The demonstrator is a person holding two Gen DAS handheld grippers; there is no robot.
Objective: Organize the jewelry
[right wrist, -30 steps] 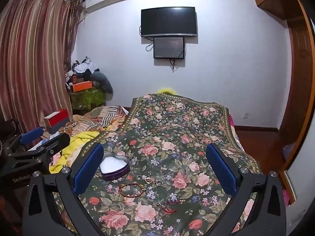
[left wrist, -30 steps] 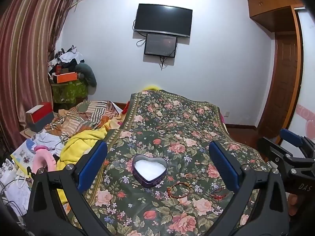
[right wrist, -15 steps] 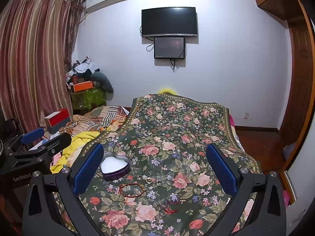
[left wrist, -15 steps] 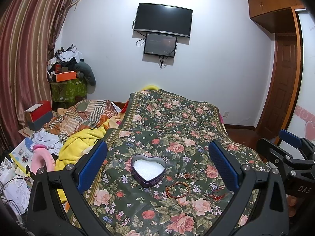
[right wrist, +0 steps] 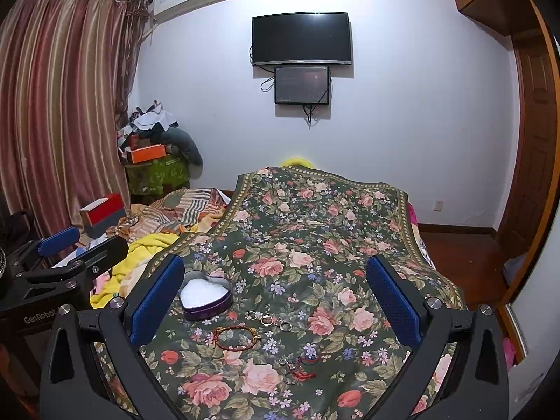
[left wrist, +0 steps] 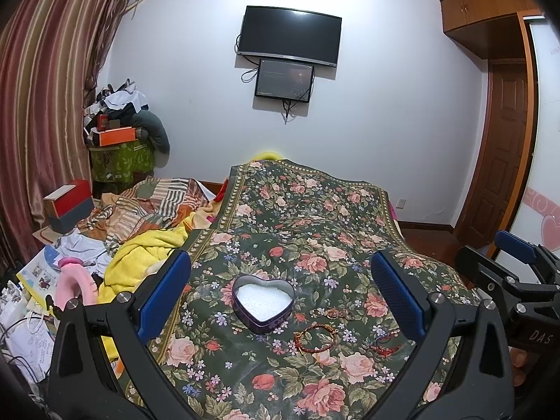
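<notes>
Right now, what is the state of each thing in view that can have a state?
Left claw: open, holds nothing.
Right claw: open, holds nothing.
Heart tin: no lid on, white lining shows, no jewelry inside.
Bead bracelet: lies flat on the cloth, outside the tin.
Rings: loose on the cloth, outside the tin.
Red cord: tangled, on the cloth.
TV: off.
Curtain: drawn.

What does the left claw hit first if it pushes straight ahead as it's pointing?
Most likely the heart-shaped tin: it sits centred between the open left claw fingers, on the floral bedspread. Nothing shows between them, though fisheye depth is uncertain.
</notes>
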